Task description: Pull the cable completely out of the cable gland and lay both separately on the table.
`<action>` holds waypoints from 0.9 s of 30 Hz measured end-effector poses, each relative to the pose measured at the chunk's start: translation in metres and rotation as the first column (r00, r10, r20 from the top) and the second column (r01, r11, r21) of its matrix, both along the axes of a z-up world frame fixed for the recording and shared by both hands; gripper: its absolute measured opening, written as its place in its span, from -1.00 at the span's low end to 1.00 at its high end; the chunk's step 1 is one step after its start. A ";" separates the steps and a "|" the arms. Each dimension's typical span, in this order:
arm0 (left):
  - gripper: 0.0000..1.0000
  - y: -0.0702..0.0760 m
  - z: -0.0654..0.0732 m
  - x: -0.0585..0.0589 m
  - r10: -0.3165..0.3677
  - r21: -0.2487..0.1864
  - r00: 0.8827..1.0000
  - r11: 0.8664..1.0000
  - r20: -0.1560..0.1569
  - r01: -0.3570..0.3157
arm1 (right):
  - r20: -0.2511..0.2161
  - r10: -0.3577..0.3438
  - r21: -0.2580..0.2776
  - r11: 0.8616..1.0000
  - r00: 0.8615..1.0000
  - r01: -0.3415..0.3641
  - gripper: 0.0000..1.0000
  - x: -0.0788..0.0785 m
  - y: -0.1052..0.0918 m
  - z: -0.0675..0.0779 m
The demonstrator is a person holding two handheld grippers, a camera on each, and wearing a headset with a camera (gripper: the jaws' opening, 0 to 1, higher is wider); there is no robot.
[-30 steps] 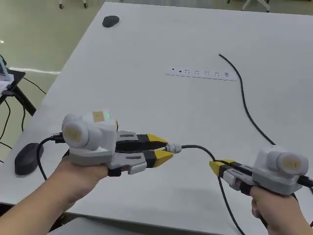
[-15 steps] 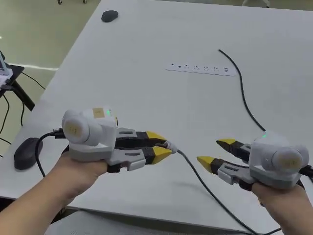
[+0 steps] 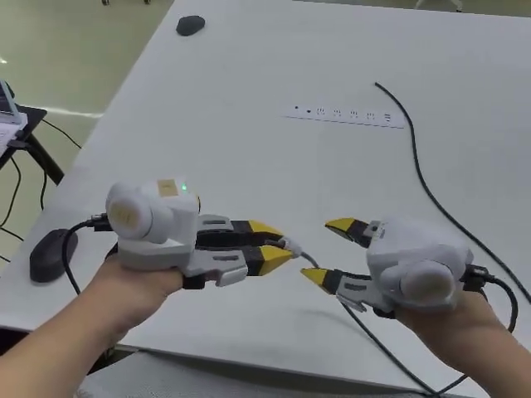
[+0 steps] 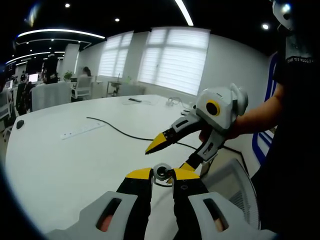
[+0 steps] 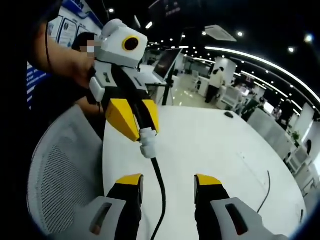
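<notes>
- Clamping the cable gland (image 3: 288, 245) in the left gripper (image 3: 280, 247), jaws pressed together on the gland body, just above the near part of the table (image 3: 249, 157).
- Trailing the cable (image 3: 375, 342) from the gland's outlet, down and to the right, passing under the right gripper (image 3: 318, 249) and off toward the near table edge.
- Having let go of the cable since a second ago, when clamped on it well to the right of the gland; standing now with the right gripper's jaws wide apart and holding nothing.
- Having travelled leftward along the cable in the last half second; straddling it now with the yellow tips just beside the gland, appearing to touch it with neither jaw in the right gripper view.
- Pointing, as a judgement, to a re-grip close to the gland for a further pull; leaving the cable still seated in the gland and neither part laid down yet.
- Working over a plain white matte surface; carrying, well apart from the grippers, a white power strip (image 3: 344, 115), a black lead (image 3: 423, 186) curving past its end, and a dark mouse (image 3: 191, 25) at the far corner.
- Showing around the bench an open office: blinded windows (image 4: 170, 60), ceiling lights, and a mesh chair (image 5: 60, 170) just beside the table edge.
</notes>
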State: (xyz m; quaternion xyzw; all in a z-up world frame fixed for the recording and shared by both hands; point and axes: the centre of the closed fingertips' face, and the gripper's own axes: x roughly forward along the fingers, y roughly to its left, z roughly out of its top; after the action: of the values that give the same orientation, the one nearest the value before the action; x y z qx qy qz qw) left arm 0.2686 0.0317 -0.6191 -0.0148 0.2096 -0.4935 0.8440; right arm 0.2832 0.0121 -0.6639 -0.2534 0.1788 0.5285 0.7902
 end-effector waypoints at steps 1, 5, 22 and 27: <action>-0.70 0.001 0.000 -0.001 0.001 0.000 1.000 1.000 -0.001 -0.001 | -0.003 0.004 -0.001 1.000 1.000 -0.004 -0.30 -0.001 0.002 0.000; -0.70 0.001 -0.001 -0.003 0.003 -0.001 1.000 1.000 -0.006 -0.003 | -0.012 0.019 -0.007 1.000 1.000 -0.019 -0.46 -0.007 0.009 -0.004; -0.70 0.000 -0.003 -0.002 -0.004 -0.011 1.000 1.000 -0.023 0.003 | -0.019 0.042 -0.012 0.999 0.999 -0.042 -1.00 -0.011 0.020 -0.009; -0.70 0.000 -0.001 -0.002 -0.004 -0.015 1.000 1.000 -0.019 0.004 | -0.003 0.036 -0.017 0.999 0.999 -0.036 -1.00 -0.010 0.018 -0.010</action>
State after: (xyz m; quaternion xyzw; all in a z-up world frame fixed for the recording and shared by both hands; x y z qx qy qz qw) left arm 0.2667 0.0320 -0.6203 -0.0254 0.2141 -0.4967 0.8407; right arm 0.2736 0.0304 -0.6735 -0.2625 0.1795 0.5416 0.7781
